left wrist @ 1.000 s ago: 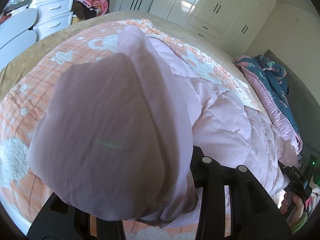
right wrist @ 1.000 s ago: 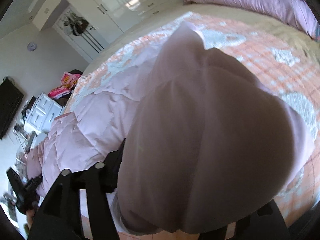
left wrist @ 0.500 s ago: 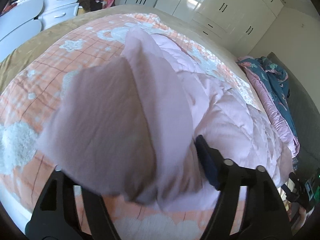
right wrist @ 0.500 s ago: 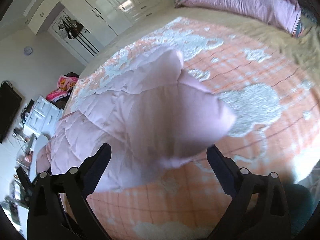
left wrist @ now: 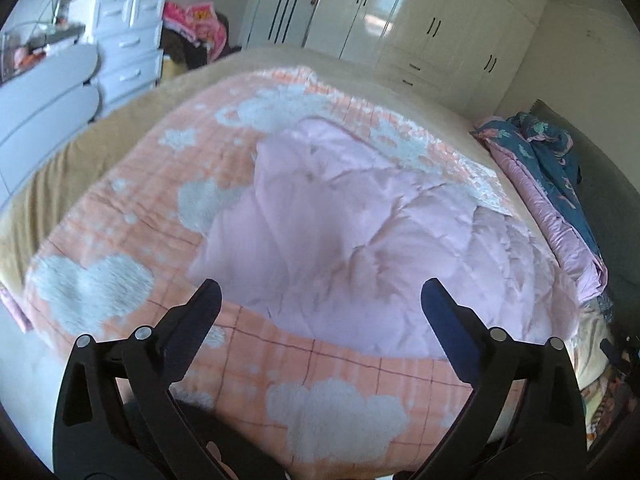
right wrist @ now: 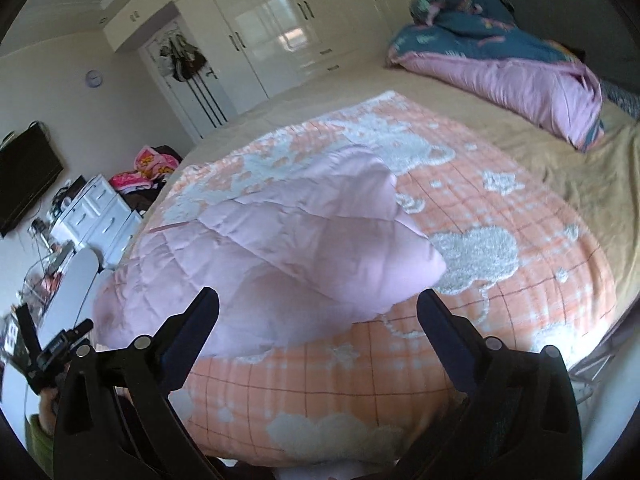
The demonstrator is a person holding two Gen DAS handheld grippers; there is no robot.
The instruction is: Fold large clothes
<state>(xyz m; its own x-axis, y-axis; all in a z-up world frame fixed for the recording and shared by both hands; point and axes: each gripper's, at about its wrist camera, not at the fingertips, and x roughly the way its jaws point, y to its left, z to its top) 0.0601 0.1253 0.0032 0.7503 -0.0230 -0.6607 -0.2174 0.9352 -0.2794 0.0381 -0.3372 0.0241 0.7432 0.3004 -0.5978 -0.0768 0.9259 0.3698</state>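
Bed blanket bears the pink padded coat; left gripper and right gripper, just opening, hold nothing: regrip an outer edge squarely before the next fold

Quilted matt pink coat on fleecy blanket; glossy wardrobe doors
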